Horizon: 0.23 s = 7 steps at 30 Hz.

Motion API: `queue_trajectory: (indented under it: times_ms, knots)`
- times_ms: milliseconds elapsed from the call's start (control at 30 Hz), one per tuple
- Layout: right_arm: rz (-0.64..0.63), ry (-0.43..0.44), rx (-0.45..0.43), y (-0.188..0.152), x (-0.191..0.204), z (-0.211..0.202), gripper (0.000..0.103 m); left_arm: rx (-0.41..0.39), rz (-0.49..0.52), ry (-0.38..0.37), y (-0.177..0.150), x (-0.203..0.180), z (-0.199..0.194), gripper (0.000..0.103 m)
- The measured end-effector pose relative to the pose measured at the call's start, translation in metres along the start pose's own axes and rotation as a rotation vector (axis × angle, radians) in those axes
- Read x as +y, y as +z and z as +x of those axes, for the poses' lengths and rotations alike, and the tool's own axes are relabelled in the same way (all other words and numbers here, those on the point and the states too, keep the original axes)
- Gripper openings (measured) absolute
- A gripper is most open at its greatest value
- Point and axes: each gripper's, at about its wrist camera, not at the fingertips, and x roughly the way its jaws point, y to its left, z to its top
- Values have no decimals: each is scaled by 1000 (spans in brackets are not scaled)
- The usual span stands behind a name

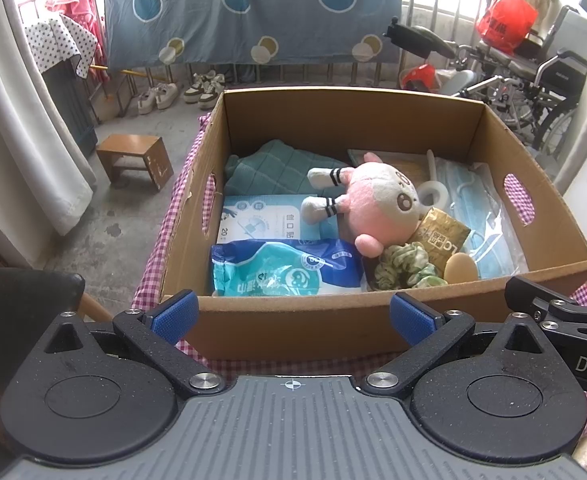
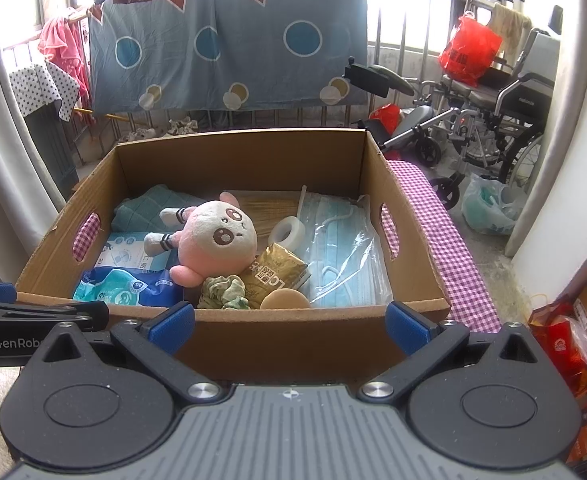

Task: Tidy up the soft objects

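A cardboard box stands on a checked cloth. In it lie a pink plush toy, a teal cloth, a green scrunchie, a blue wipes pack, a bag of blue face masks, a gold packet, a tape roll and a tan round sponge. My left gripper and right gripper are open and empty at the box's near wall.
A small wooden stool stands on the floor at the left. A wheelchair and plastic bags stand at the right. A blue sheet hangs on the railing behind. The checked cloth runs along the box's right side.
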Motion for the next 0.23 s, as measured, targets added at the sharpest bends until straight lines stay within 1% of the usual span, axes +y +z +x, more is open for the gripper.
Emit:
queue_trajectory:
  times_ms: [233]
  knots:
    - [-1, -1, -1, -1, 0, 0, 103, 2, -1, 0, 0, 0, 0, 102]
